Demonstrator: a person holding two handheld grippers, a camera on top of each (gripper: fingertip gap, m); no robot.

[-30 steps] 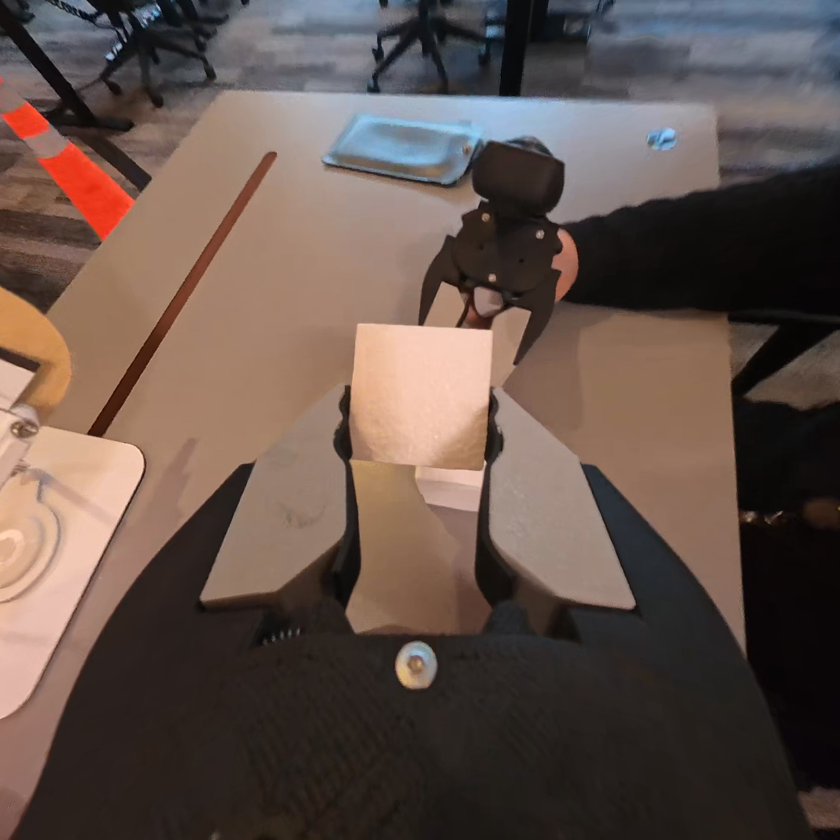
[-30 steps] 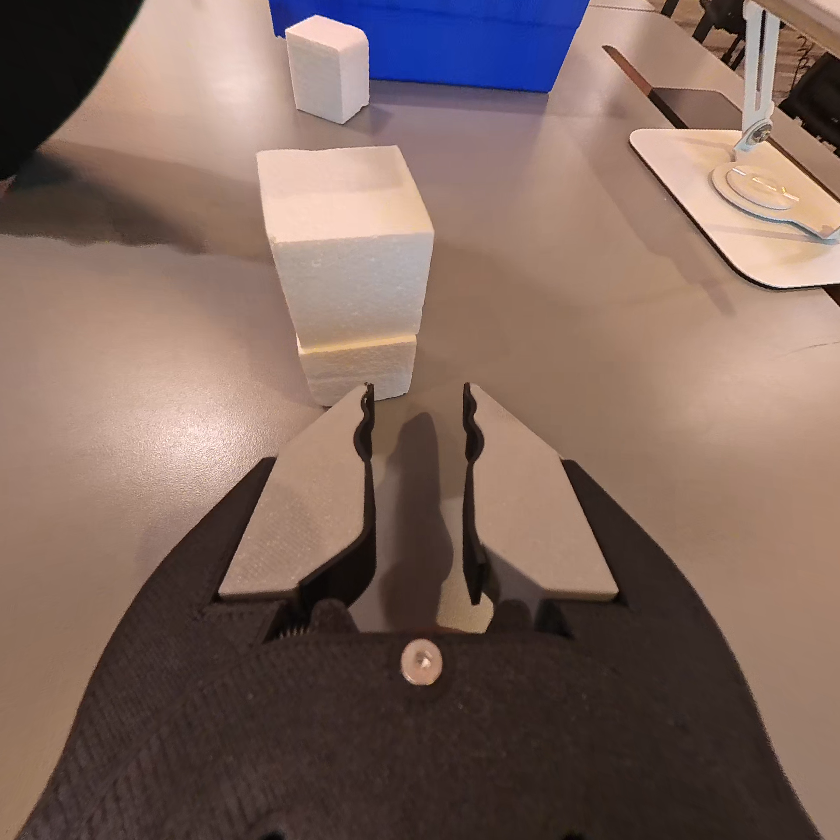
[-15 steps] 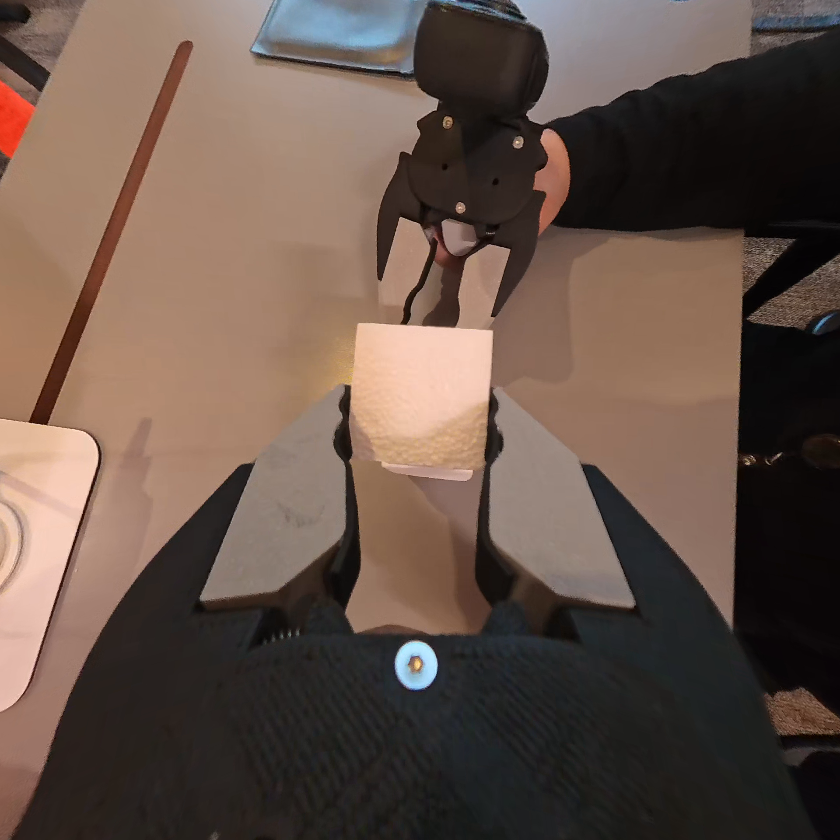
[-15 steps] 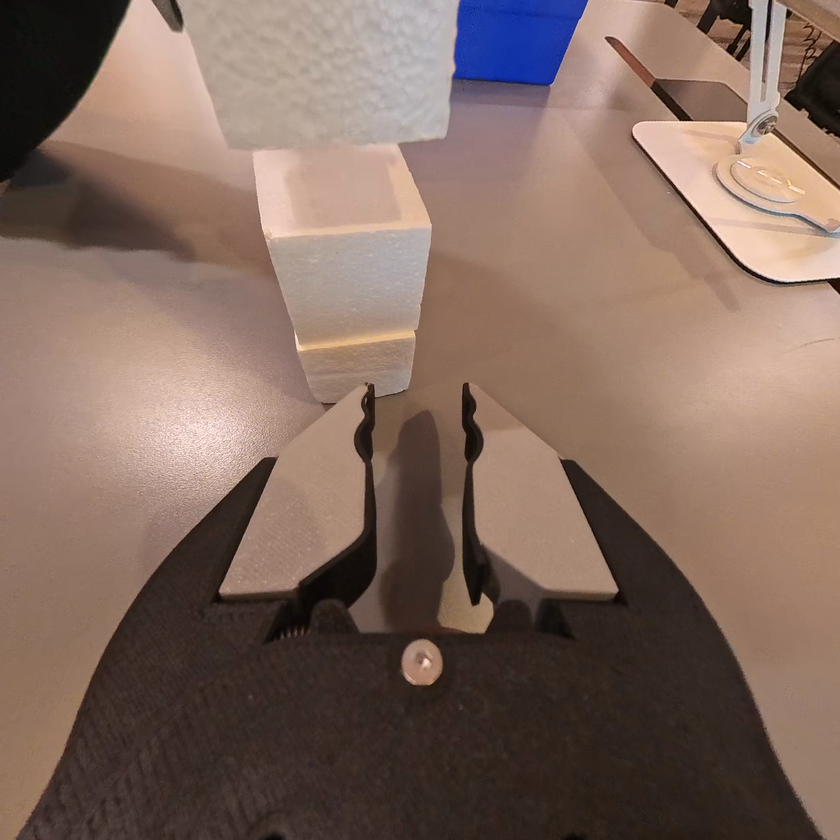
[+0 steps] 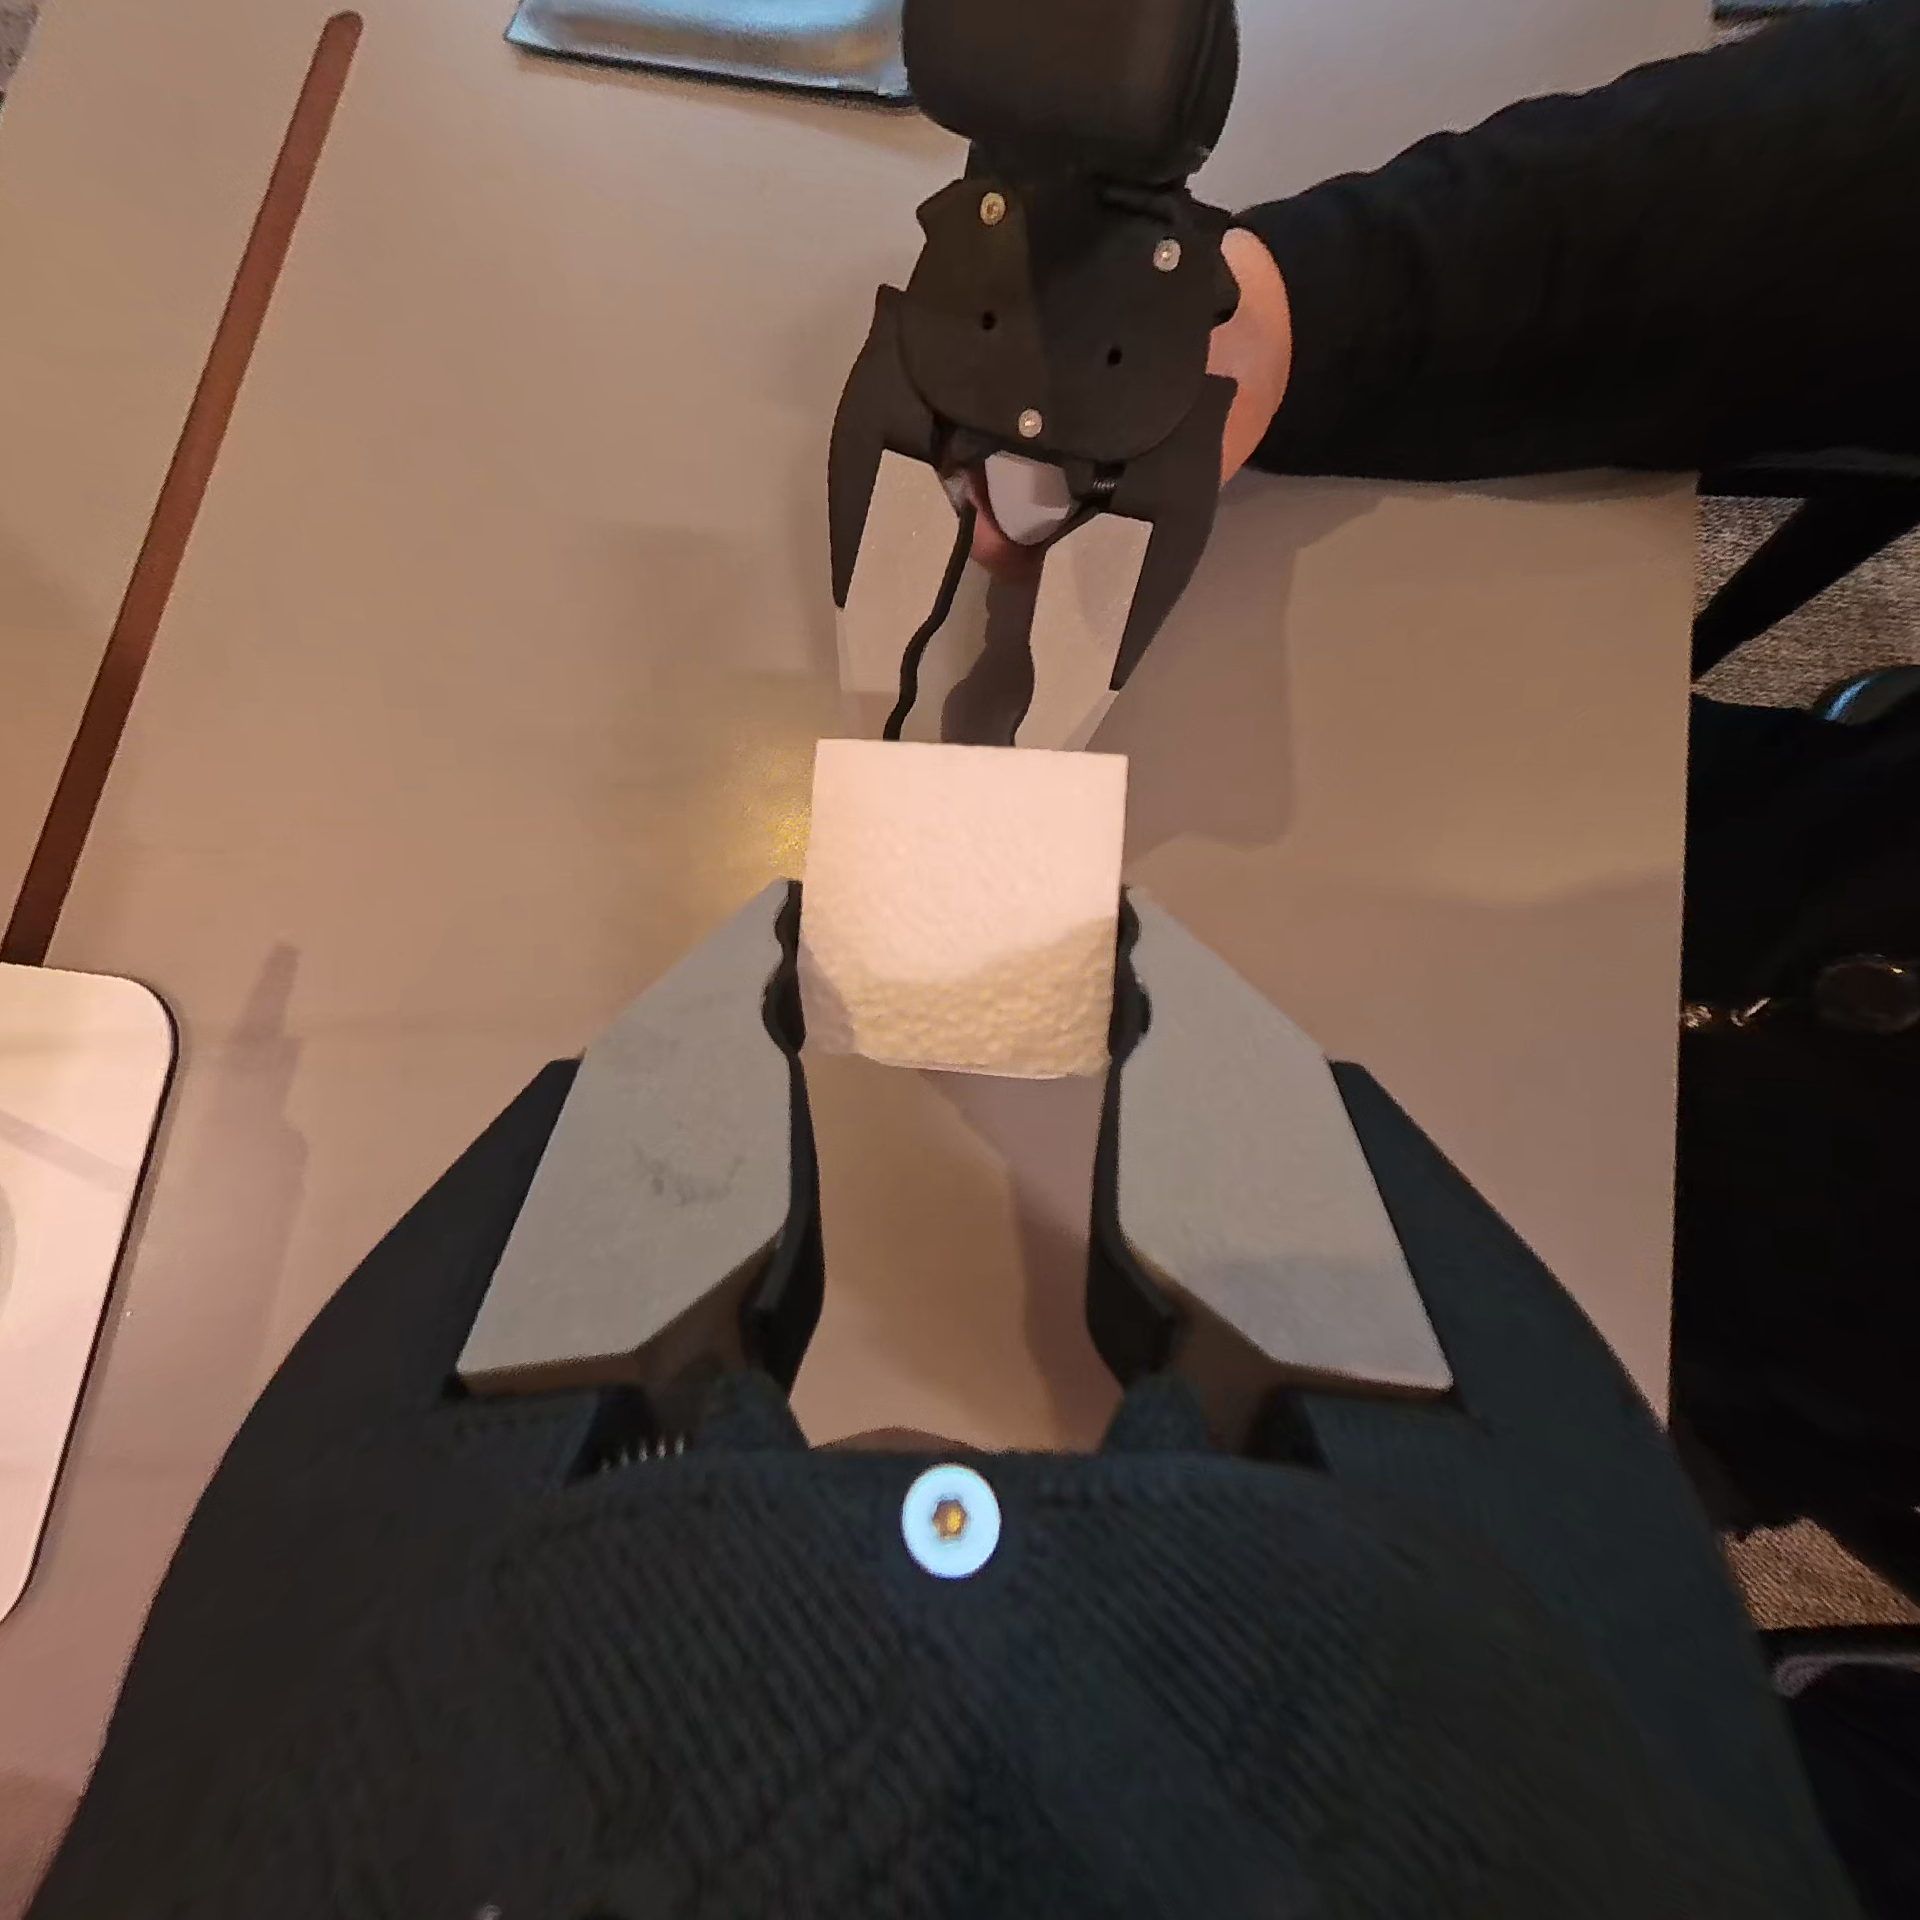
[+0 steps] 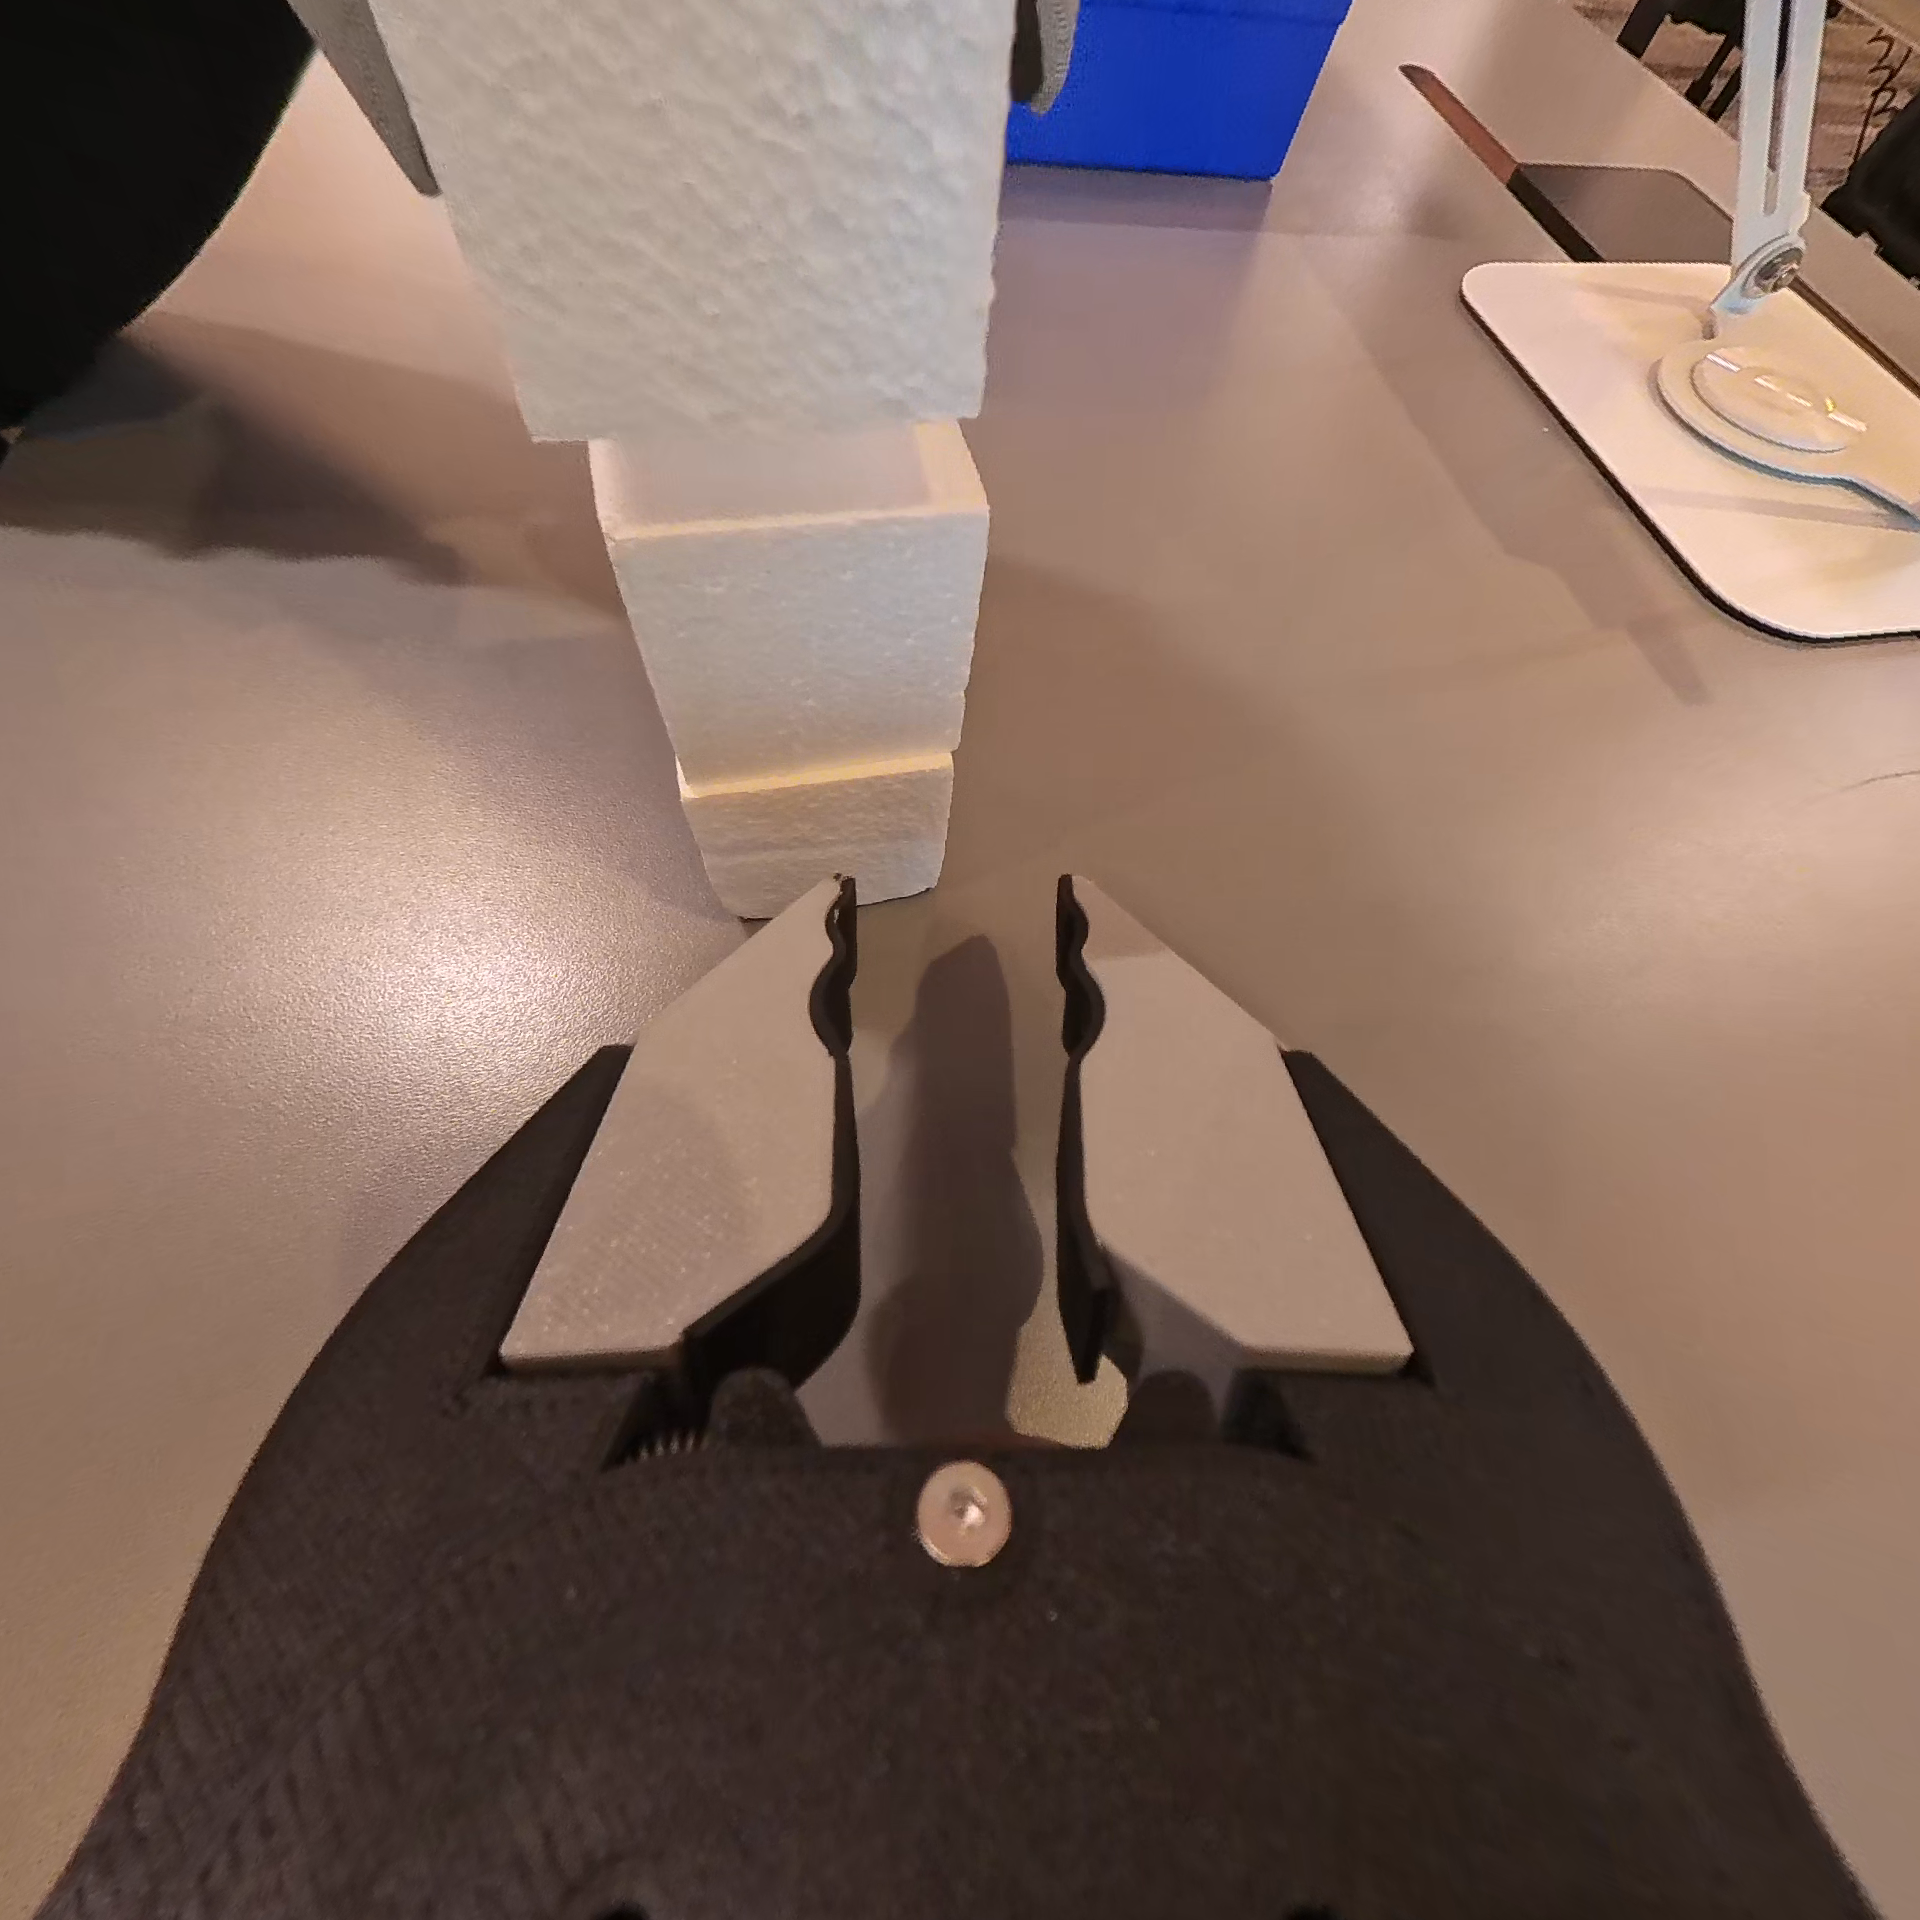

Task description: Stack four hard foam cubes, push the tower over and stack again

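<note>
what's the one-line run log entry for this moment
left gripper: shut on third cube | just above two-cube stack, contact unclear | right gripper: open, empty, beside stack base

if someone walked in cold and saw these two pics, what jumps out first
First, the white foam cube clamped in the left gripper, hanging low over a two-cube stack at the middle of the grey table; whether it touches yet is unclear. Next, the right gripper, open and empty, low beside the stack's base. A blue bin sits behind.
</note>
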